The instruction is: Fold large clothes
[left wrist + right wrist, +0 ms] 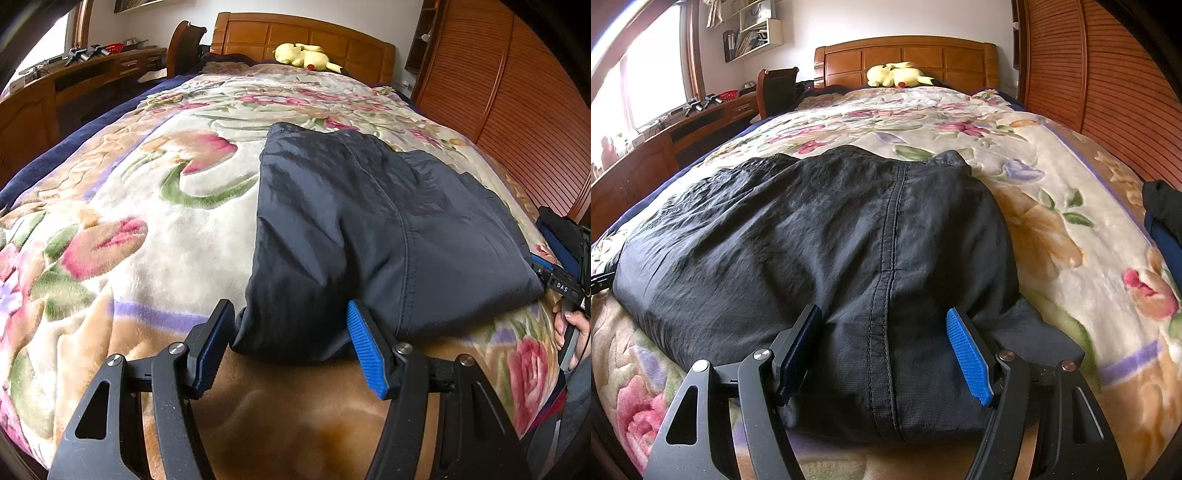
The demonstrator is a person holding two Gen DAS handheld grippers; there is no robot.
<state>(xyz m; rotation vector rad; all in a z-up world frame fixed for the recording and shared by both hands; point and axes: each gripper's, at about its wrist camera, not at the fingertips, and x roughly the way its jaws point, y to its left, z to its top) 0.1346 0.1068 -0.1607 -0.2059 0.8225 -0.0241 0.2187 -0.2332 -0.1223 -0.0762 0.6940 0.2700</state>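
The dark garment [373,229] lies on the floral blanket [155,236] at the near end of the bed, already doubled over into a thick, roughly rectangular bundle with a stitched seam running up its middle. So the big folds look done; what seems left is one more fold to bring it down to a compact stack, or just lifting it away.

The left gripper [291,345] has its jaws apart around the bundle's near left corner, the cloth sitting between the blue pads [365,350] without being pinched. The right gripper [884,350] straddles the seam at the near edge, jaws also wide, fabric between them but loose. A second dark pile [1163,210] waits at the right edge of the bed, near the wardrobe.
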